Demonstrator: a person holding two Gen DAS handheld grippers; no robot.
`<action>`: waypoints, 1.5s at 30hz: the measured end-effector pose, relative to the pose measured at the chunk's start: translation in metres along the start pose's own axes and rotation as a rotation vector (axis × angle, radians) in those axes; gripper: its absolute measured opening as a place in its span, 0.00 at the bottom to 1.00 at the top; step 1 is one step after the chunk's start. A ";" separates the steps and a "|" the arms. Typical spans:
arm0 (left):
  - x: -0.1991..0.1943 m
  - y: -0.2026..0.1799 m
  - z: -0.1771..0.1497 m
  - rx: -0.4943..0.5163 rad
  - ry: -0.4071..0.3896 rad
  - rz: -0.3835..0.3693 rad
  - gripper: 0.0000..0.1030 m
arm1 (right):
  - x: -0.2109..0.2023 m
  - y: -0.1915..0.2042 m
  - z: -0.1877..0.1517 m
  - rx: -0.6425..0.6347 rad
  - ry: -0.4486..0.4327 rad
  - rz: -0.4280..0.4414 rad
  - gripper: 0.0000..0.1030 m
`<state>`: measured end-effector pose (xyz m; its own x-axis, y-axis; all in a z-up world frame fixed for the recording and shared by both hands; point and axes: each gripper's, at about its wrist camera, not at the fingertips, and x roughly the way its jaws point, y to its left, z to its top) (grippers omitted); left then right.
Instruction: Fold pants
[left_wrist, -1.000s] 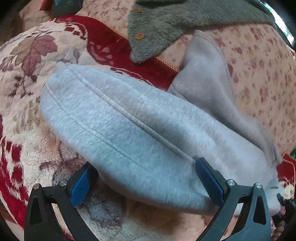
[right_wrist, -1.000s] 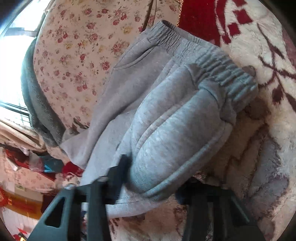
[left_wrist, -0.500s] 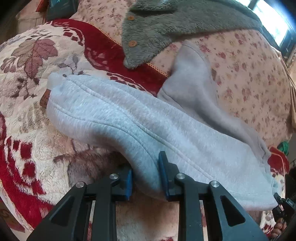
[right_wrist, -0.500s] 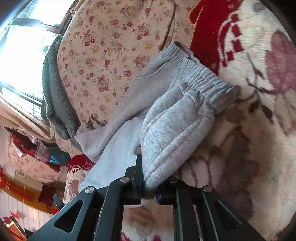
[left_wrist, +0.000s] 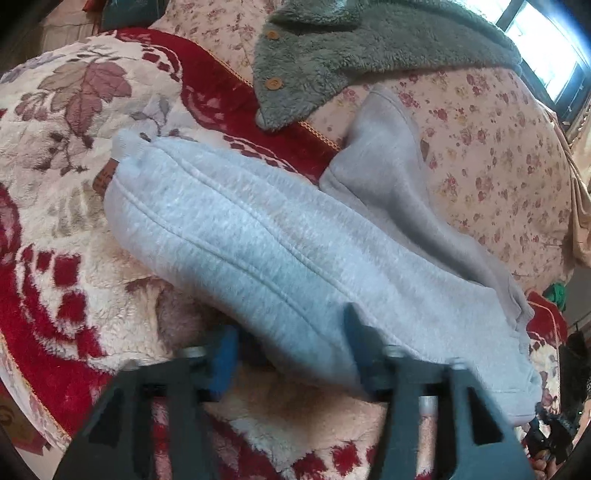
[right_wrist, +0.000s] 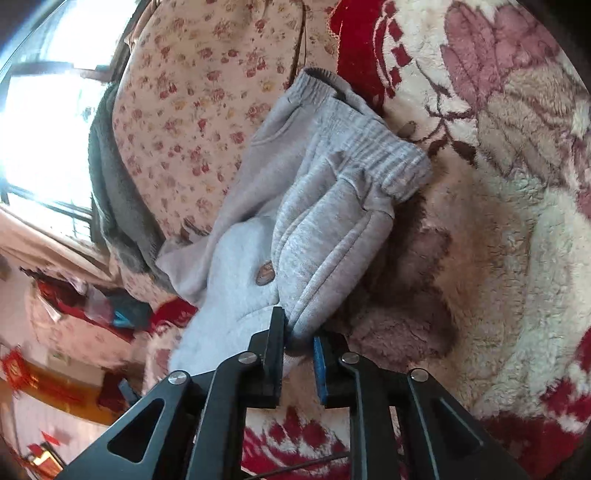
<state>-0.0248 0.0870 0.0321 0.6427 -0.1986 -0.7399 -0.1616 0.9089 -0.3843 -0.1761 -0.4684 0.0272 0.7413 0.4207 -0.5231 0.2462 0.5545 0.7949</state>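
Note:
Light grey sweatpants (left_wrist: 280, 240) lie on a red and cream fleece blanket (left_wrist: 55, 177), one leg folded over the other. In the right wrist view the pants (right_wrist: 325, 206) show their elastic waistband (right_wrist: 384, 155) at the far end. My left gripper (left_wrist: 291, 347) is open, its blue-padded fingers either side of the near edge of the folded leg. My right gripper (right_wrist: 299, 347) is shut on the near edge of the pants, and the fabric is pinched between its pads.
A green fleece jacket (left_wrist: 362, 48) with wooden buttons lies at the back on a floral sheet (left_wrist: 491, 155). A window (right_wrist: 40, 122) is bright beyond it. A small brown tag (right_wrist: 264, 273) shows on the pants.
My left gripper has opened and let go of the pant leg it pinched half a second ago. My right gripper stays shut on the pants, and the view has pulled back slightly.

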 end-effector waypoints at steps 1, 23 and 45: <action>-0.003 -0.001 0.000 0.003 -0.020 -0.010 0.74 | 0.000 0.003 0.000 -0.015 -0.001 -0.006 0.42; 0.027 -0.007 0.001 0.057 0.020 0.133 0.34 | 0.029 -0.009 0.010 0.055 -0.018 -0.032 0.15; 0.000 0.010 -0.006 0.052 0.000 0.041 0.53 | 0.000 -0.009 -0.003 0.040 0.003 -0.051 0.36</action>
<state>-0.0305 0.0936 0.0252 0.6361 -0.1613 -0.7546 -0.1487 0.9340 -0.3249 -0.1796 -0.4711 0.0194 0.7249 0.3949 -0.5644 0.3088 0.5461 0.7787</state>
